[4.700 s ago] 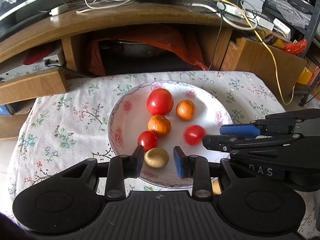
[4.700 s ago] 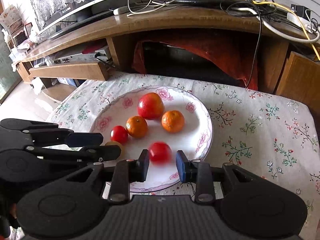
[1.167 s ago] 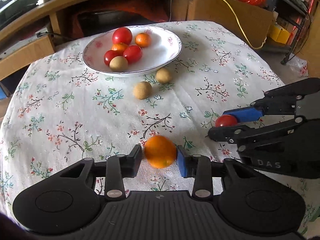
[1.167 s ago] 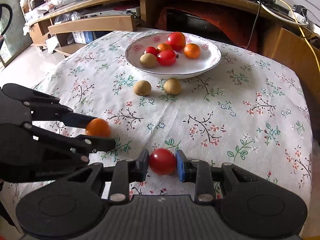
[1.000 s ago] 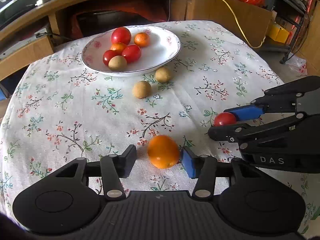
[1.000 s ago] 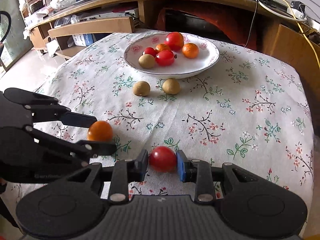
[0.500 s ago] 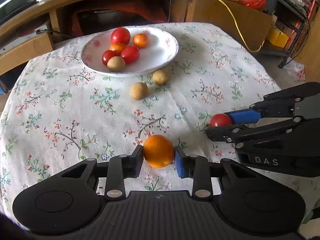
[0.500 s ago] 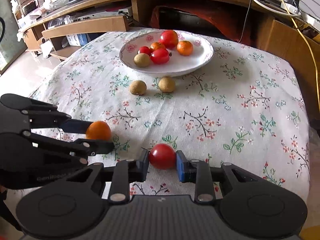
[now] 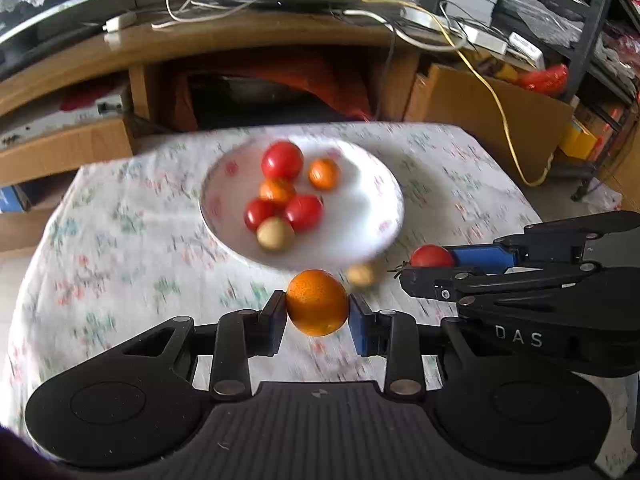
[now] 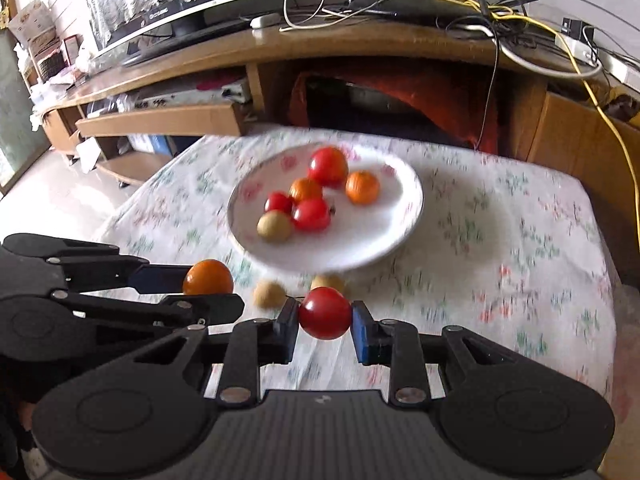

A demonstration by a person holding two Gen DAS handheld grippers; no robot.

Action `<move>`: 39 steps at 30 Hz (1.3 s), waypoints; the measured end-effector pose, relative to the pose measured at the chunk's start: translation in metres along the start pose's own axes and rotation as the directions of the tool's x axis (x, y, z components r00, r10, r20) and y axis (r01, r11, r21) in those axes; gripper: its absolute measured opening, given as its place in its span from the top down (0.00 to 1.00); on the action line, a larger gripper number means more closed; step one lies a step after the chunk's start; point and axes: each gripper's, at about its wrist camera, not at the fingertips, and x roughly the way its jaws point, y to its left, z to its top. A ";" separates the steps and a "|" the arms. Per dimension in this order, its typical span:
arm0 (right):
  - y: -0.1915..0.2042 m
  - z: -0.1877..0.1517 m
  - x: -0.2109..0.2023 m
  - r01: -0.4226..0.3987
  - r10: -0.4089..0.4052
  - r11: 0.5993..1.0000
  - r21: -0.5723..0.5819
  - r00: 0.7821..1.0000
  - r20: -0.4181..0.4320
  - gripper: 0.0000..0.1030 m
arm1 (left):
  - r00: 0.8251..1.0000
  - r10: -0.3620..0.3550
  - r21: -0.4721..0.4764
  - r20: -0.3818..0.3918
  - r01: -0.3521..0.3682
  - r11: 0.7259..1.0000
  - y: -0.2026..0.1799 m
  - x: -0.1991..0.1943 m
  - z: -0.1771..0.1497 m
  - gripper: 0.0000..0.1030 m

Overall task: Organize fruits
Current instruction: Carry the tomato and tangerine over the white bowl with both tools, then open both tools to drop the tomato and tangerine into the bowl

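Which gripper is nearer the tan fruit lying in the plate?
Left, narrowly. The left gripper, shut on the orange, sits just below the tan fruit. The right gripper, holding the tomato, sits further to its right.

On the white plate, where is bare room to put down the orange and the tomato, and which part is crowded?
The white plate has bare room on its right and near side, bordered by the rim and the lone mandarin. The left-centre is crowded: a cluster of fruits lying close together. The orange and the tomato are each held in a hand-held gripper.
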 end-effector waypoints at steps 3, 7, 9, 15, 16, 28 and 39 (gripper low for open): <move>-0.004 0.015 0.010 0.006 -0.006 1.000 -0.004 1.000 0.009 0.80 | 1.000 0.003 -0.012 0.010 -0.003 1.000 0.006 0.007 0.013 0.61; -0.012 0.032 0.026 0.007 -0.007 1.000 0.001 1.000 0.014 0.80 | 1.000 0.009 -0.009 0.016 -0.009 1.000 0.009 0.019 0.028 0.62; -0.016 0.039 0.036 0.006 -0.006 1.000 0.004 1.000 0.009 0.80 | 1.000 0.020 -0.010 0.011 -0.019 1.000 0.011 0.027 0.034 0.62; -0.024 0.047 0.057 -0.007 0.007 1.000 0.005 1.000 -0.002 0.80 | 1.000 0.028 -0.040 -0.010 -0.029 0.999 0.021 0.043 0.037 0.61; -0.024 0.048 0.059 -0.009 0.009 1.000 0.006 1.000 -0.002 0.80 | 0.999 0.034 -0.042 -0.010 -0.034 0.999 0.021 0.044 0.038 0.61; -0.028 0.052 0.059 -0.023 0.022 0.999 0.030 0.999 0.028 0.79 | 0.999 0.030 -0.064 0.013 -0.029 0.998 0.025 0.039 0.042 0.57; -0.028 0.050 0.042 -0.011 0.009 0.999 0.036 0.998 0.060 0.79 | 0.999 0.012 -0.068 0.035 -0.009 0.998 0.021 0.027 0.038 0.55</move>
